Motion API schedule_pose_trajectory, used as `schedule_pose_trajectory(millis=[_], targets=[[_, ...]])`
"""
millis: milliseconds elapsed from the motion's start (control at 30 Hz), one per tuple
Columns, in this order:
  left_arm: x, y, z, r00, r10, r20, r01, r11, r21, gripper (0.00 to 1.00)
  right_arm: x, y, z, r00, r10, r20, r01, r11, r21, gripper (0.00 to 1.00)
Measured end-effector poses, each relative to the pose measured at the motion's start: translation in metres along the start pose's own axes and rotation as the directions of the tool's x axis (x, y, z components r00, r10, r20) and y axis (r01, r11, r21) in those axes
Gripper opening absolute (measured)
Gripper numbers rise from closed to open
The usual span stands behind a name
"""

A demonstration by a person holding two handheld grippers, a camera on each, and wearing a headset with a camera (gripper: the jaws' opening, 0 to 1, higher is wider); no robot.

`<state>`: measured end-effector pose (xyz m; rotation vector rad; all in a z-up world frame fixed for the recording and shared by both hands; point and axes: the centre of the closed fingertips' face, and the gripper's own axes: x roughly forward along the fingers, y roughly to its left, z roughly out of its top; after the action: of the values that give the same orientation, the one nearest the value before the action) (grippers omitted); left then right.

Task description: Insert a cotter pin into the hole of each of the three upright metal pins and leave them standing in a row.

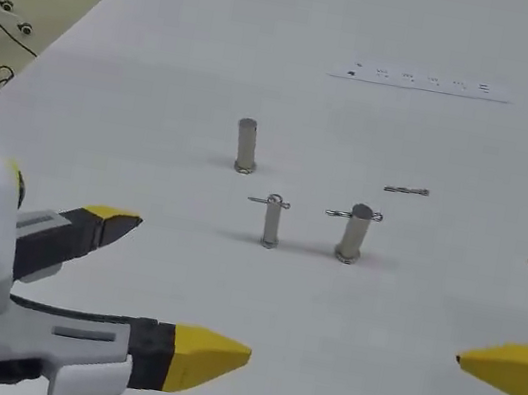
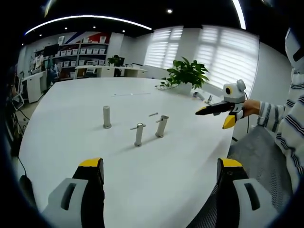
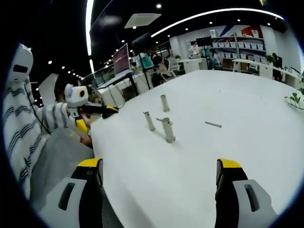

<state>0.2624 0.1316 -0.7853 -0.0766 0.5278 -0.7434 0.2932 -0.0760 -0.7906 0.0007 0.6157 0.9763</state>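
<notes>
The left gripper point(image 1: 166, 288) and right gripper point(image 1: 500, 312) hover above the white surface point(image 1: 139, 96), fingers wide apart and empty. The middle pin point(image 1: 272, 221) and right pin point(image 1: 353, 233) carry cotter pins. The far pin point(image 1: 246, 144) is bare, and a loose cotter pin point(image 1: 406, 190) lies flat beyond the right pin.
</notes>
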Motion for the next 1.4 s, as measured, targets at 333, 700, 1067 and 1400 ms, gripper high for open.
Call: schedule_pose_trajectory(millis=[333,700,1067,1400], targets=[[-0.003,0.009,0.027,0.9976,-0.015,0.068,0.016,1.000,-0.012,0.99,-0.001,-0.001,0.002,0.9997,-0.018,0.014,0.018,1.000,-0.002,1.00],[0.025,0.070,0.105,0.9727,0.039,0.229,-0.053,0.997,0.058,0.86,-0.004,-0.002,-0.005,0.9995,-0.031,0.002,0.031,1.000,-0.004,1.00],[0.080,0.109,0.100,0.9816,0.092,0.167,-0.105,0.992,0.071,0.70,-0.009,-0.014,-0.013,0.9985,-0.053,-0.012,0.053,0.998,0.032,1.00],[0.115,0.128,0.084,0.9864,0.126,0.105,-0.136,0.986,0.095,0.51,-0.004,-0.013,-0.007,0.9989,-0.045,-0.008,0.045,0.999,0.021,0.98]])
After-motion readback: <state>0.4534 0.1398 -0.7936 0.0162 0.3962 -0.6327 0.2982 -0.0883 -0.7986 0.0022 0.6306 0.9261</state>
